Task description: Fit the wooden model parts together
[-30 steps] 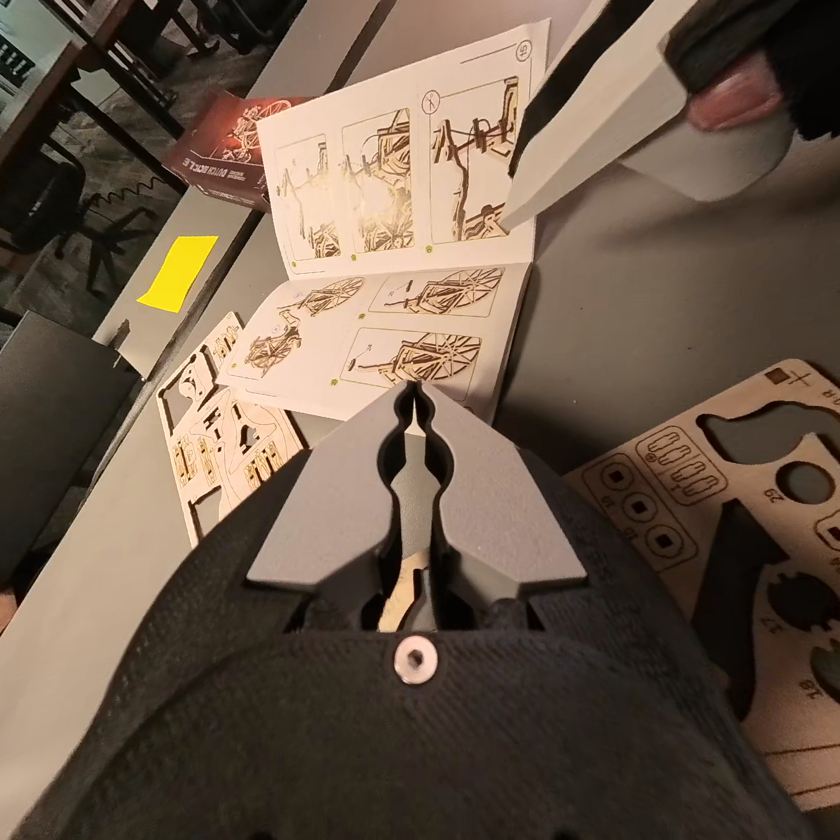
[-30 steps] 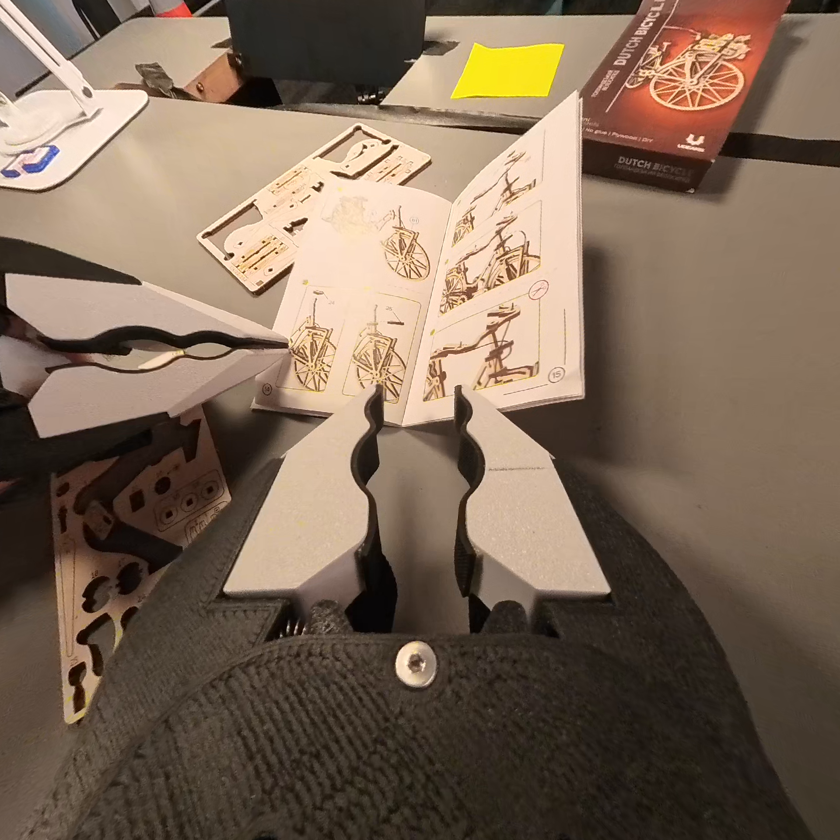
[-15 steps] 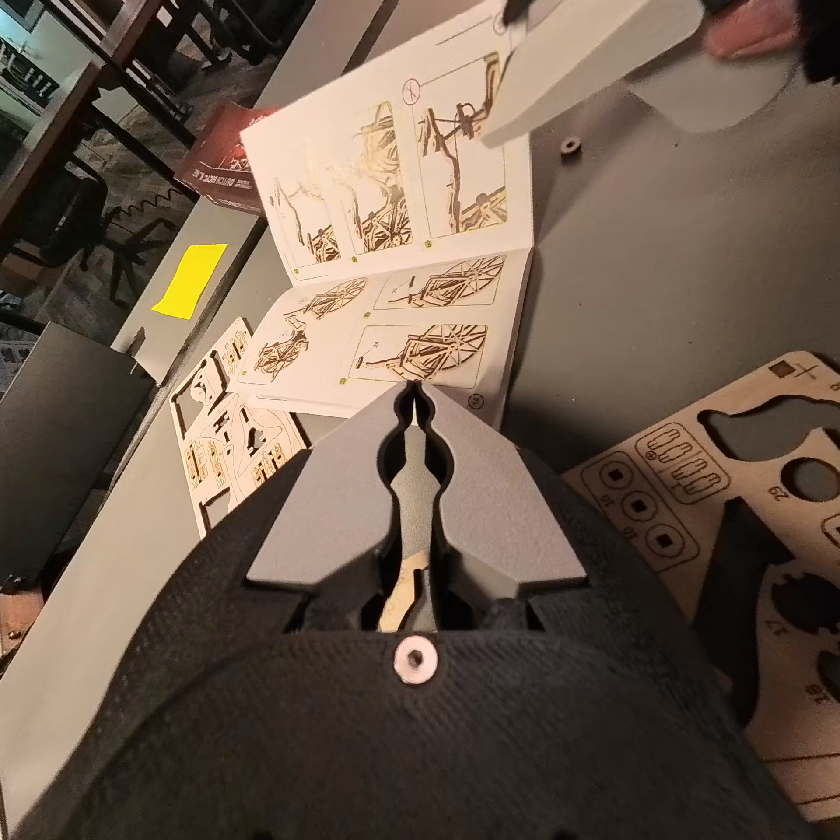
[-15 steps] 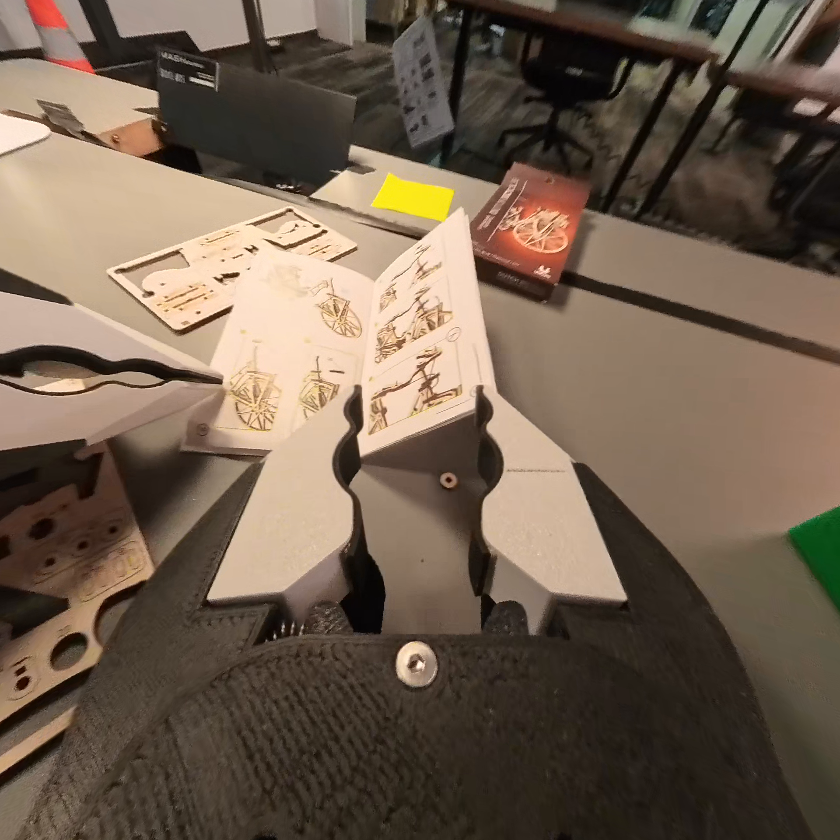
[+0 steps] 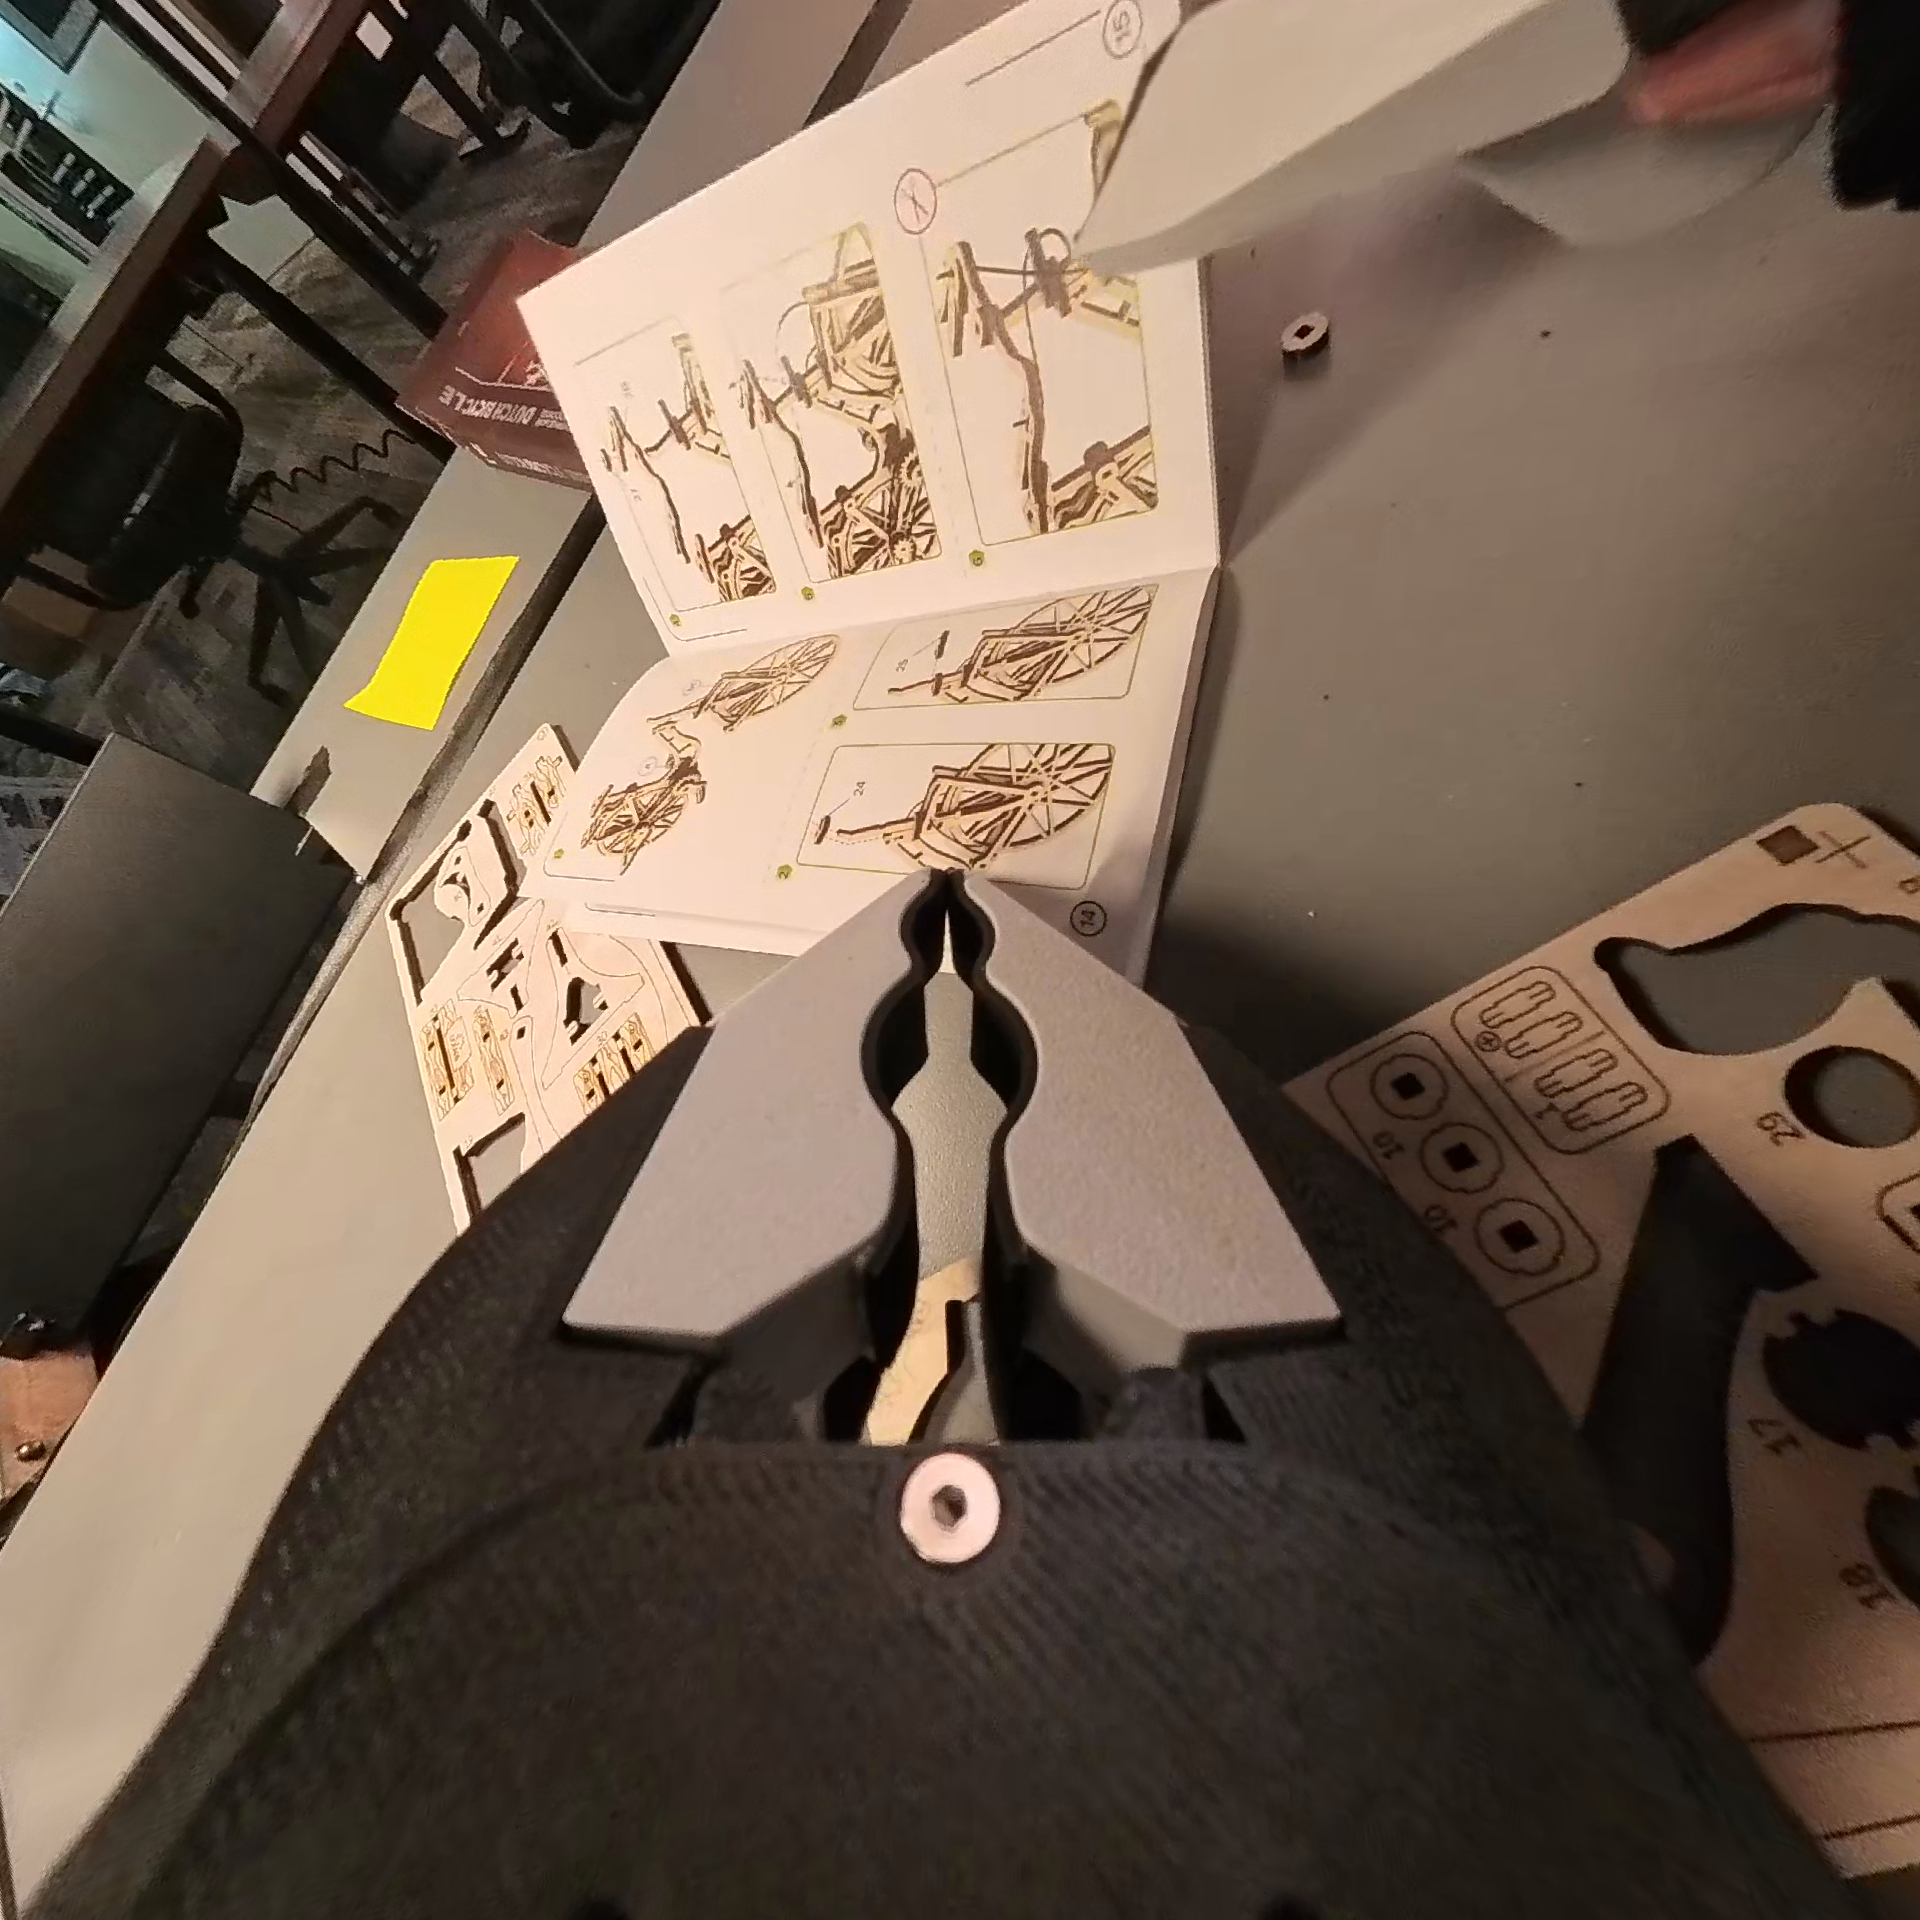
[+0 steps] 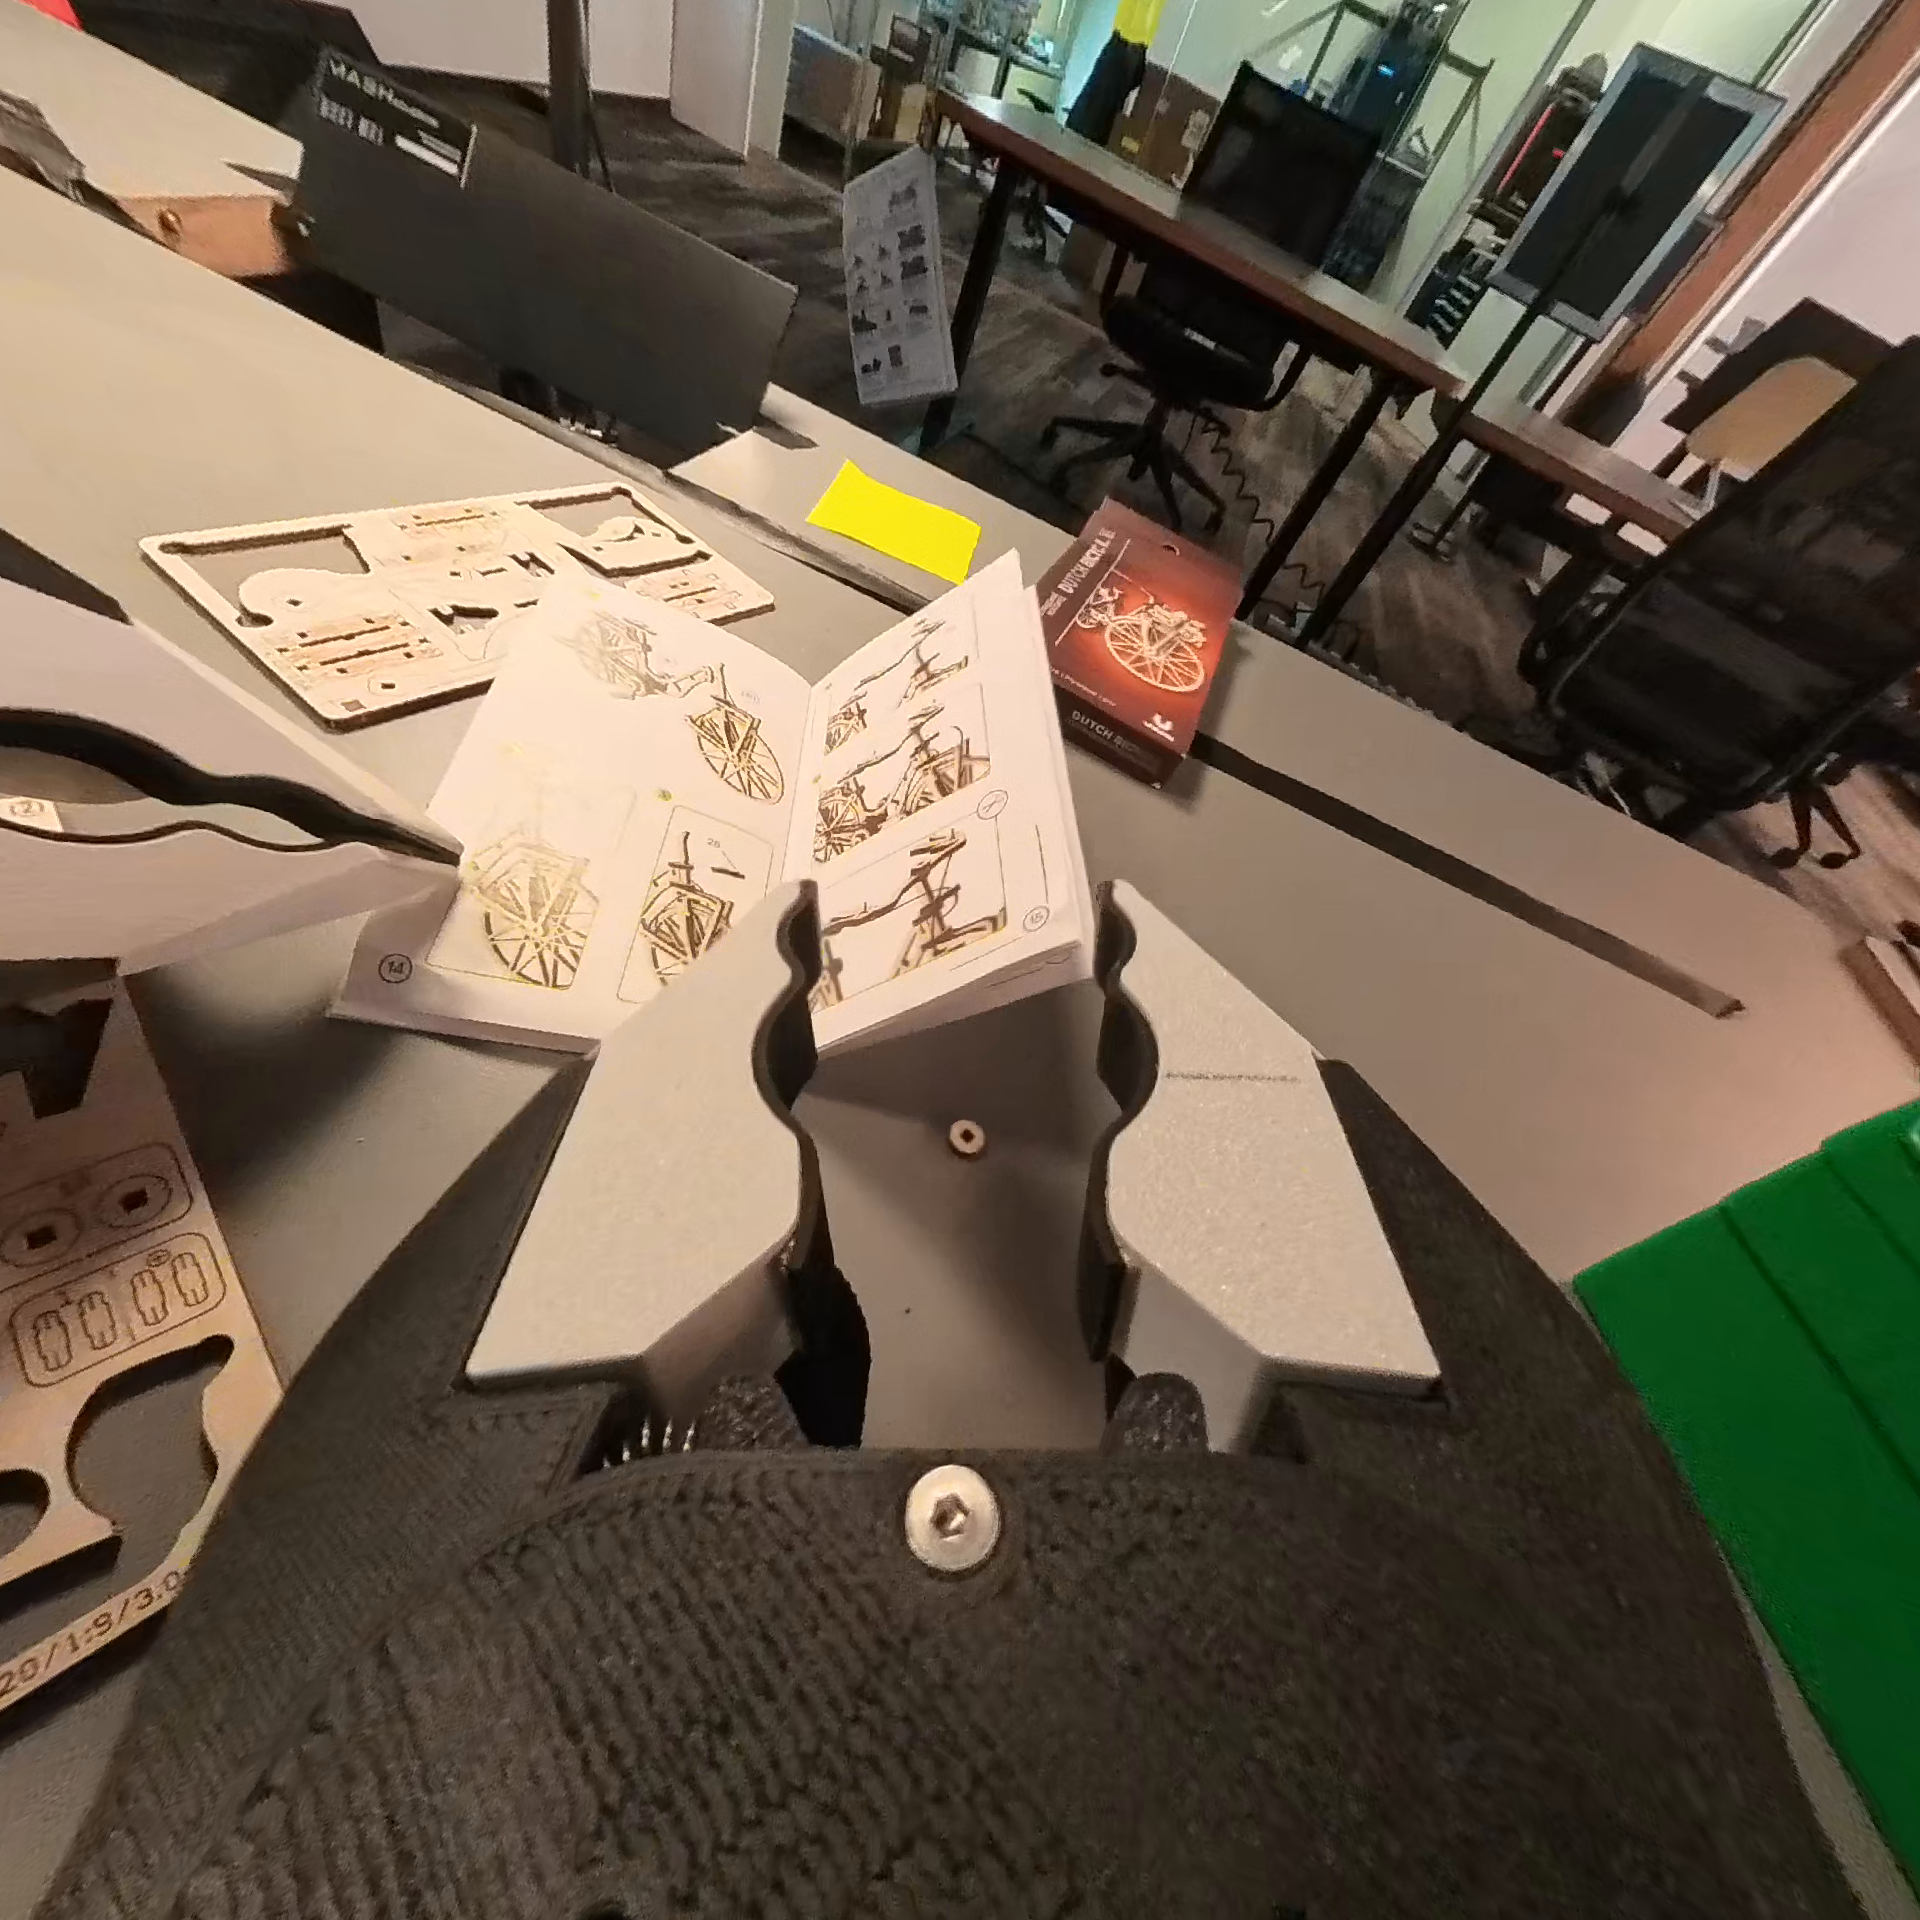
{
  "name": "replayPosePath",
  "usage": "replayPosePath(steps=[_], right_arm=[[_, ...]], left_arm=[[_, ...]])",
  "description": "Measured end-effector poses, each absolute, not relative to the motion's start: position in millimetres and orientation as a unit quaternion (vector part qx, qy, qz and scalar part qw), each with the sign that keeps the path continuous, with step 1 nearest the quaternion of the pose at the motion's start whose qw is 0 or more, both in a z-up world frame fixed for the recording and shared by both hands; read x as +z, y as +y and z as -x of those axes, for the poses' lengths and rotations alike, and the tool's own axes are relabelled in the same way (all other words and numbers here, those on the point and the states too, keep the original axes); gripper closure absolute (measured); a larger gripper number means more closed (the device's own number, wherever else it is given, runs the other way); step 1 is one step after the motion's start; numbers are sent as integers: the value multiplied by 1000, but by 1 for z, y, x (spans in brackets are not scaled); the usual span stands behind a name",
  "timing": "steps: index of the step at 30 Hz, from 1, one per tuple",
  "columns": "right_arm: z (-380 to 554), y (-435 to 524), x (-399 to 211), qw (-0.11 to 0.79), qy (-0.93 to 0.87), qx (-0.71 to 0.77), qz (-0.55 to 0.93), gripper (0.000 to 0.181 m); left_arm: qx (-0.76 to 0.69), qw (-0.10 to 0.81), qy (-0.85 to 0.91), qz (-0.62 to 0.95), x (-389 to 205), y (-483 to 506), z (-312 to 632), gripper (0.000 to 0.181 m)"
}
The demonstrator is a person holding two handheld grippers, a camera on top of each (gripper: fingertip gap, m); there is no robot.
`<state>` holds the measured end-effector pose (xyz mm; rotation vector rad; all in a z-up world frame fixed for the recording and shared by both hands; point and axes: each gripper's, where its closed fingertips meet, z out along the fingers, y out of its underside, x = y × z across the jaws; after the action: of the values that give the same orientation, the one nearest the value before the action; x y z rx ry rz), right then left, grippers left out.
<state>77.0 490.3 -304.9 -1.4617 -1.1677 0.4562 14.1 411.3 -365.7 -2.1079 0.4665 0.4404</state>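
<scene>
My left gripper (image 5: 948, 878) is shut on a flat, pale wooden part (image 5: 920, 1351) that shows between the finger bases. It is held above the table next to a punched wooden sheet (image 5: 1558, 1049). In the right wrist view the left gripper (image 6: 442, 852) points at the open instruction booklet (image 6: 644, 769). My right gripper (image 6: 951, 914) is open and empty, low over the table. A small wooden ring (image 6: 966, 1136) lies on the table between its fingers. The ring also shows in the left wrist view (image 5: 1305, 338), below the right gripper (image 5: 1091, 244).
A second wooden parts sheet (image 6: 416, 613) lies beyond the booklet. The kit box (image 6: 1138, 634) and a yellow note (image 6: 894, 516) sit at the far table edge. A green block (image 6: 1787, 1403) is at the right. Chairs and desks stand behind.
My right gripper has pulled back from the booklet, tilted up and opened wider, so the small ring now lies between its fingers. My left gripper has stayed shut on its part, barely moving.
</scene>
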Motion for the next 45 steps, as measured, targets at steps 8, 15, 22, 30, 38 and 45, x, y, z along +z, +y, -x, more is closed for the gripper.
replayPosePath(steps=[8,15,22,30,38,45], right_arm=[[-76,490,-314,552,-504,197,635,132],[-74,486,-316,551,-519,187,626,137],[-71,480,-309,567,-532,179,603,141],[-70,476,-307,572,-540,178,591,146],[-74,481,-305,575,-524,179,602,143],[-72,478,-309,567,-534,180,601,143]], left_arm=[[179,452,189,853,-366,412,-13,181],[179,452,189,853,-365,412,-13,181],[178,452,189,853,-365,412,-13,181],[177,452,189,853,-366,412,-13,181],[177,452,189,854,-366,412,-13,181],[175,452,190,854,-366,412,-14,181]])
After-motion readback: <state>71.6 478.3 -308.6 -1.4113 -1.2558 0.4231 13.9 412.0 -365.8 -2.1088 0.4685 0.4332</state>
